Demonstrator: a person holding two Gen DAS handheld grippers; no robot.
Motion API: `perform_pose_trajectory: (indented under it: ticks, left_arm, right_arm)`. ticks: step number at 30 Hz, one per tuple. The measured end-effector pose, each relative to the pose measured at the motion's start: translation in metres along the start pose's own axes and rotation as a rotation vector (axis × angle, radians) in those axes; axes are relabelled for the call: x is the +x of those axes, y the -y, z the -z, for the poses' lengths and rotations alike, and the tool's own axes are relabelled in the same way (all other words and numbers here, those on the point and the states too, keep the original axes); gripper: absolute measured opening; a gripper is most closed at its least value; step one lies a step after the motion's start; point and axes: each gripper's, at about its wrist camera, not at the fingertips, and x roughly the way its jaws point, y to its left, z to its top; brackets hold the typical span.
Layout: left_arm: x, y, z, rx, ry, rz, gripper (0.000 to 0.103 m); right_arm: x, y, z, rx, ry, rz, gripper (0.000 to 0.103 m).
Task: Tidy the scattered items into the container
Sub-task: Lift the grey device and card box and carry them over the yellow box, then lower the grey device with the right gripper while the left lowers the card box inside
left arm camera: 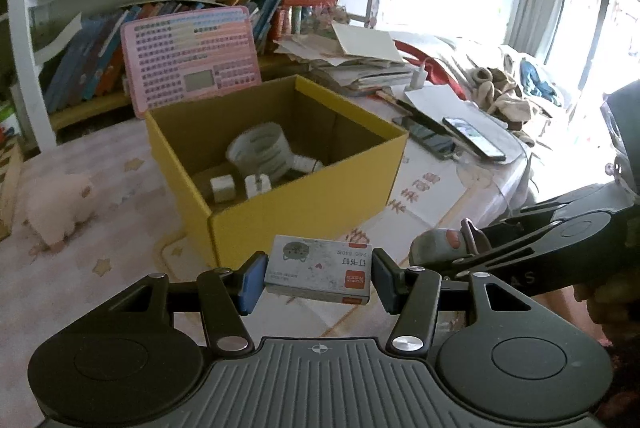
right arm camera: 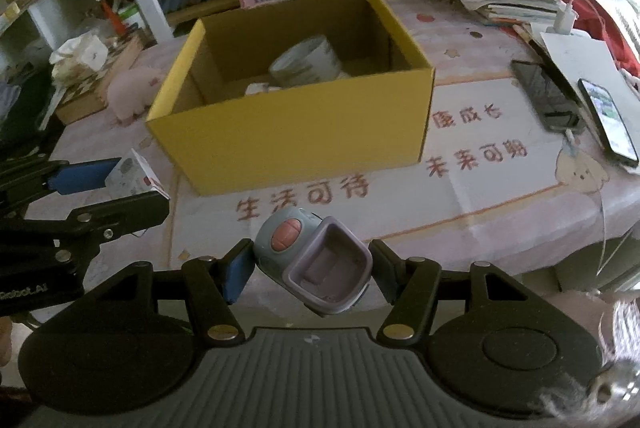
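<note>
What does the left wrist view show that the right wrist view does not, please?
Only the left wrist view shows the printed top of the staple box, clamped in the left gripper, and two small white blocks on the floor of the yellow box. Only the right wrist view shows the open purple tray of the grey-blue gadget, clamped in the right gripper, and the red characters printed on the mat. Both share the yellow box, the white roll inside it, the pink board behind and both phones.
</note>
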Motion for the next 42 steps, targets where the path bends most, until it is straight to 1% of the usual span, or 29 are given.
perform_pose_trajectory:
  ticks: [9,15,22,29,33,37,42]
  left_arm:
    - [0.023,0.002,-0.031,0.007,0.052,-0.036,0.055]
    - [0.034,-0.002,-0.050,-0.012,0.071,-0.092,0.055]
    - [0.046,-0.010,-0.069,-0.024,0.078,-0.171,0.055]
    - [0.065,-0.024,-0.084,-0.026,0.047,-0.228,0.055]
    - [0.086,-0.037,-0.091,-0.021,0.002,-0.245,0.055]
    - [0.108,-0.045,-0.096,0.026,-0.040,-0.260,0.055]
    - [0.135,-0.059,-0.103,0.037,-0.102,-0.253,0.055]
  right_arm:
    - [0.004,0.026,-0.040,-0.026,0.074,-0.025,0.060]
    - [0.002,0.039,-0.076,-0.064,0.143,-0.057,0.060]
    - [0.016,0.038,-0.111,-0.168,0.191,-0.107,0.060]
    - [0.050,0.032,-0.134,-0.255,0.161,-0.149,0.060]
    - [0.076,0.027,-0.145,-0.313,0.113,-0.168,0.060]
    - [0.101,0.025,-0.155,-0.379,0.060,-0.175,0.060]
    - [0.128,0.022,-0.163,-0.465,-0.014,-0.190,0.060]
